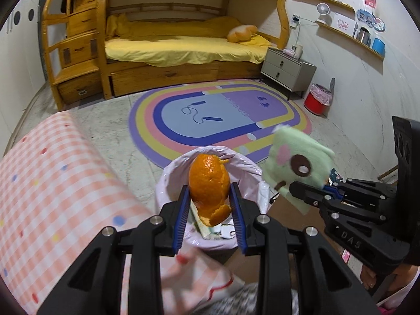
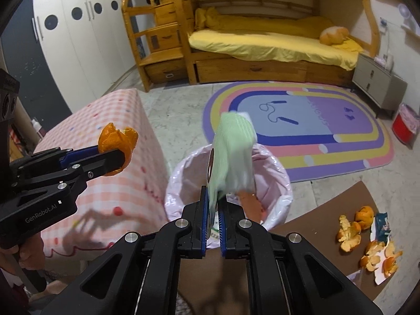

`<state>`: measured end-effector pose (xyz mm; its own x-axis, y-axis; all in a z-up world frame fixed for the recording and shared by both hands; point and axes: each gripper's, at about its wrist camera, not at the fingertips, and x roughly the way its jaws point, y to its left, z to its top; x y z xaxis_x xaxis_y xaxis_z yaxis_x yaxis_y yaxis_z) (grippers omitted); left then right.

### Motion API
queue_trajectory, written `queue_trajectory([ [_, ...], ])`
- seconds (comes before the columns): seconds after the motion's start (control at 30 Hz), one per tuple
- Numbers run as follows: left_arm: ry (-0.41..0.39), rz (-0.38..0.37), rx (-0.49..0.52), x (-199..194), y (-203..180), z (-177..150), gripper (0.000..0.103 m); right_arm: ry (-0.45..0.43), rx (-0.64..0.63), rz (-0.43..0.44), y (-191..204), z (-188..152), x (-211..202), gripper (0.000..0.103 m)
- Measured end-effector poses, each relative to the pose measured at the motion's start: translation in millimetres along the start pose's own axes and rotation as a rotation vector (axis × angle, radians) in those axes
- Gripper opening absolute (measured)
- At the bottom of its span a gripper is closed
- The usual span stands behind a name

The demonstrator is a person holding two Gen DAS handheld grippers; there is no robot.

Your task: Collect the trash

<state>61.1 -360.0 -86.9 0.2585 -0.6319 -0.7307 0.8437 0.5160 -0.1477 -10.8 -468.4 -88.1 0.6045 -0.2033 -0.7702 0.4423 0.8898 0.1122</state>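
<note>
- An orange peel (image 1: 208,183) is gripped by the left gripper (image 1: 210,199), whose jaws stand partly open and are pressed against the peel's two sides; the blue pads (image 1: 183,218) can be seen flanking its lower half, while the upper part rises clear above the fingertips.
- In the right wrist view the same peel (image 2: 118,144) is seen sticking out past the tips of the left gripper (image 2: 115,157), in front of the pink checked tablecloth (image 2: 105,157).
- A light green, flat soft item (image 2: 233,152) with a brown and pink print is pinched by the right gripper (image 2: 214,199), whose jaws are nearly closed on the item's lower edge; most of it stands upright above the fingers. It is blurred, so whether it is a wrapper or a cloth cannot be told.
- In the left wrist view this green item (image 1: 296,165) is seen held at the tip of the right gripper (image 1: 291,189).
- A trash bin lined with a pale pink bag (image 2: 275,183) stands on the floor just beyond both grippers; both held items are seen over or near its open mouth, and some paper waste (image 1: 207,228) lies inside.
- More orange peels (image 2: 367,239) and a torn blue packet (image 2: 382,225) lie on a brown board (image 2: 315,225) to the right of the bin.
- A rainbow-edged rug (image 1: 210,115) lies beyond the bin, and a small red bin (image 1: 316,102) stands by the wall.
</note>
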Motion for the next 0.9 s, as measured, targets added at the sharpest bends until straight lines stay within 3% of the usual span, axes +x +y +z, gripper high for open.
queue_trajectory([
  [0.27,0.001,-0.017,0.0,28,-8,25,0.032,0.007,0.039,-0.002,-24,14,33,0.008],
  [0.3,-0.005,-0.01,0.001,29,-7,26,0.038,0.008,0.047,0.01,-26,16,37,0.008],
  [0.33,-0.015,-0.005,0.0,29,-7,28,0.055,0.011,0.052,0.016,-28,17,42,0.009],
  [0.37,-0.029,0.0,-0.004,27,-6,30,0.064,0.016,0.055,0.009,-31,18,47,0.012],
  [0.4,-0.045,0.009,-0.01,24,-4,30,0.074,0.017,0.058,0.012,-32,19,49,0.022],
  [0.43,-0.055,0.019,-0.015,22,-4,32,0.077,0.012,0.067,0.013,-35,19,49,0.028],
  [0.5,-0.063,0.04,-0.028,18,2,31,0.078,-0.008,0.085,0.006,-39,18,44,0.038],
  [0.9,-0.082,0.169,-0.131,-40,34,3,0.079,-0.065,0.086,0.022,-17,6,-32,0.043],
])
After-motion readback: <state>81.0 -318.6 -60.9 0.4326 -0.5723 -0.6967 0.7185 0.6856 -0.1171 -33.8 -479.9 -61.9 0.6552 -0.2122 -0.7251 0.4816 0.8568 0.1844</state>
